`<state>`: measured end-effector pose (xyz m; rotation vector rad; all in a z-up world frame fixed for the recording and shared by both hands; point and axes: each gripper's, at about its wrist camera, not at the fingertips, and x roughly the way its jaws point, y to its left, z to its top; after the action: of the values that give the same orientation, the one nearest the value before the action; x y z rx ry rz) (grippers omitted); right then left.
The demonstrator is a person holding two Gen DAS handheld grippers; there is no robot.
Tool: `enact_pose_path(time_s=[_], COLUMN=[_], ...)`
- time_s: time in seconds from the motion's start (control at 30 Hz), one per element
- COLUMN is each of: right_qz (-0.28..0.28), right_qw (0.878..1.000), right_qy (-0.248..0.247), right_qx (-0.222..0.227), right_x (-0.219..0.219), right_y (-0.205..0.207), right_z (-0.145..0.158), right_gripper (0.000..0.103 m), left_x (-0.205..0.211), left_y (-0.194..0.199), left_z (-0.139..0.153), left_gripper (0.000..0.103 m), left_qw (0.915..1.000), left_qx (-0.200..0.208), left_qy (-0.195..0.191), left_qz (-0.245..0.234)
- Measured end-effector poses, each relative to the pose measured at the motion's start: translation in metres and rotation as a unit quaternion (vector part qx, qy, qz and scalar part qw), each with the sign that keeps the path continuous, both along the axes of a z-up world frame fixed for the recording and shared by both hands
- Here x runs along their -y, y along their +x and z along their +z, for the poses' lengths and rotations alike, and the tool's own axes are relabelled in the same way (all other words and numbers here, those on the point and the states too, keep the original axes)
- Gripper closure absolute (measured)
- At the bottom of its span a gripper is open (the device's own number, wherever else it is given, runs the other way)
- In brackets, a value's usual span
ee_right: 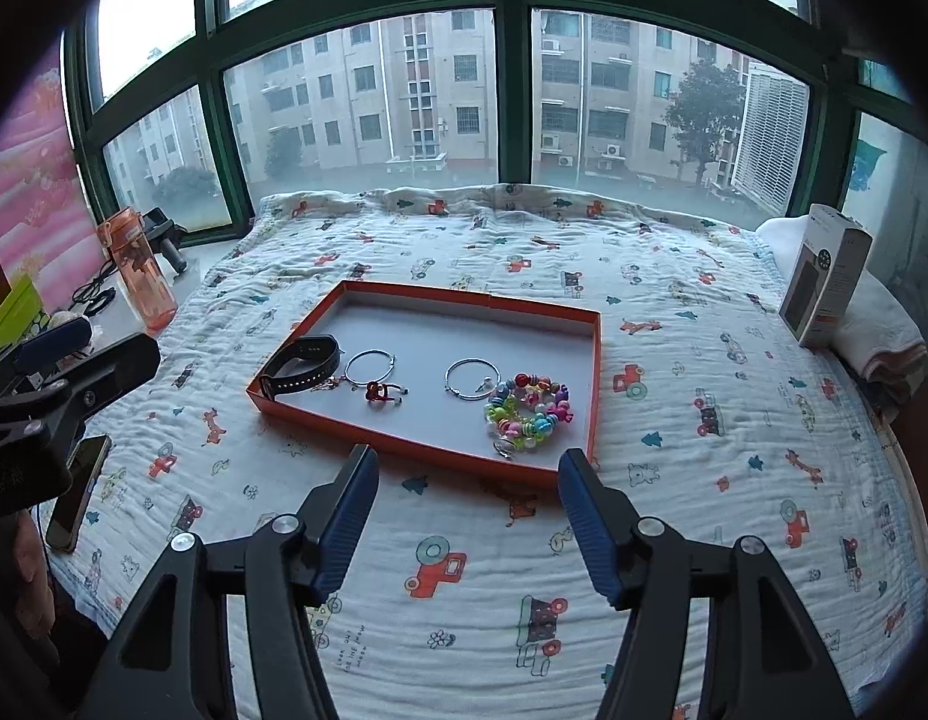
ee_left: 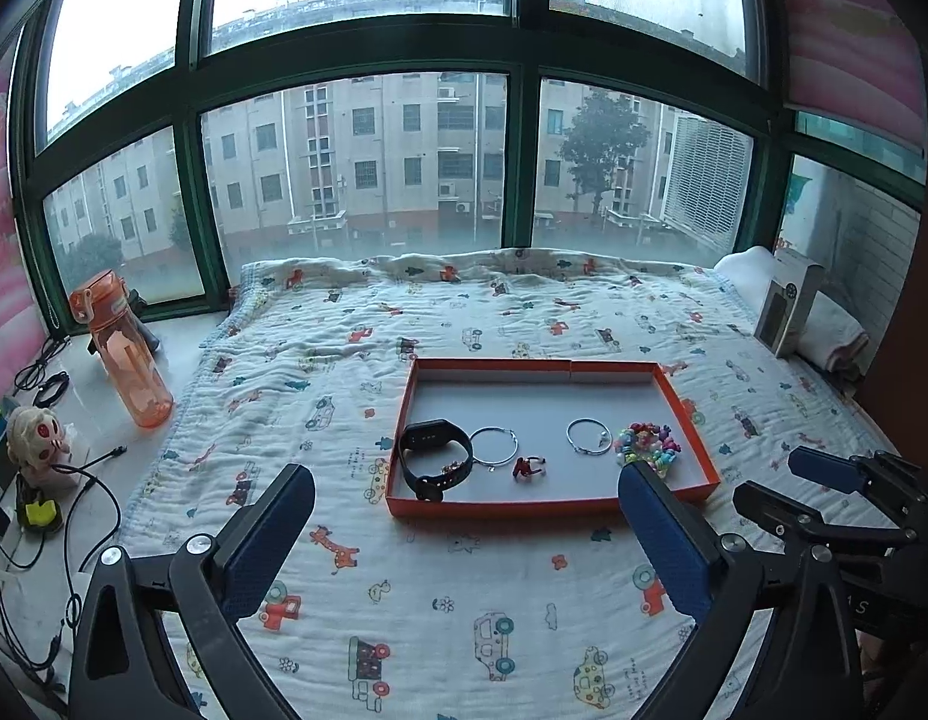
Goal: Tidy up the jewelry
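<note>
Your orange tray lies on the blanket with its long axis left to right, jewelry along its near side. Your left gripper gapes wide and empty; your right gripper stands partly open, holding nothing.

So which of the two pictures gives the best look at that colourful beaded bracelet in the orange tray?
The right wrist view: the colourful beaded bracelet lies fully visible there, individual beads distinct. In the left wrist view it looks smaller, and the left gripper's blue finger pad overlaps its near edge.

Crinkled cotton-like quilt; matt cardboard tray; shiny metal bangles.
</note>
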<state>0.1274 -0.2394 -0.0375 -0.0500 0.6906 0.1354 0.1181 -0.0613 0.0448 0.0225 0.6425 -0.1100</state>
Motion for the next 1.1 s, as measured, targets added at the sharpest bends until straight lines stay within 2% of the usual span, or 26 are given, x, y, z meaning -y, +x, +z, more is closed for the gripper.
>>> enact_pose_path(time_s=[0.5, 1.1], right_qz=[0.004, 0.008], right_qw=[1.000, 1.000], right_qy=[0.013, 0.019], right_qx=[0.007, 0.014], right_x=[0.000, 0.000], right_y=[-0.017, -0.024], right_z=[0.002, 0.007], right_gripper=[0.033, 0.032], left_x=[-0.023, -0.020], left_y=[-0.017, -0.020], left_z=[-0.012, -0.013], left_gripper=[0.000, 0.000], left_qw=[0.9996, 0.9997], left_qx=[-0.015, -0.015], left_qy=[-0.002, 0.005], left_qz=[0.024, 0.021])
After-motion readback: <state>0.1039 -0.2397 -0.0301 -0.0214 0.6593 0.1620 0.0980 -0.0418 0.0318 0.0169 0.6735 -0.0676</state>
